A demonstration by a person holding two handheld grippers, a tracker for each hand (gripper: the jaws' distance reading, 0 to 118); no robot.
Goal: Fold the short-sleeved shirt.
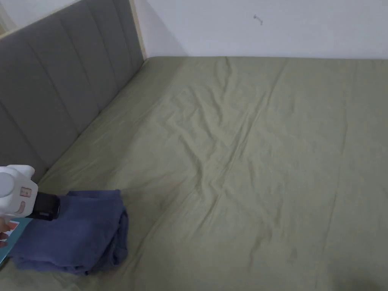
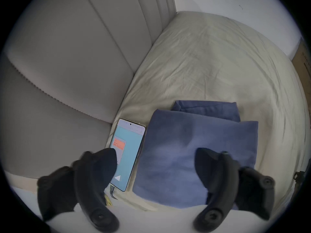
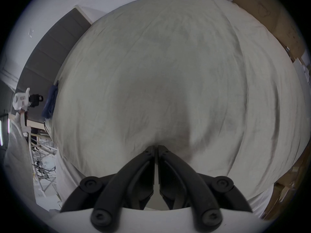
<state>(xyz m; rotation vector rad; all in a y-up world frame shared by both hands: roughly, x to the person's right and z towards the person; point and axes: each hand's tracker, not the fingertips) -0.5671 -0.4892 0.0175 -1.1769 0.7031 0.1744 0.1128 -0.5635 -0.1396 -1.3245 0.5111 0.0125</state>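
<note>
Blue shirt (image 2: 193, 154) folded compact on bed (image 1: 246, 151), beside headboard (image 1: 57, 87), phone (image 2: 127, 154) alongside. Left gripper (image 2: 155, 157) above shirt, jaws apart, holding nothing. Right gripper (image 3: 156, 148) far off, jaws together, empty. Fold looks finished.

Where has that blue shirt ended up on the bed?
The blue shirt lies folded at the near left corner of the bed sheet in the head view, close to the grey headboard, with a phone beside it and the left gripper over it.

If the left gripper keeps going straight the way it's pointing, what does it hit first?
Most likely the folded blue shirt: the open left gripper has it lying between and ahead of its jaws. The phone sits off to one side. Depth is uncertain.
</note>
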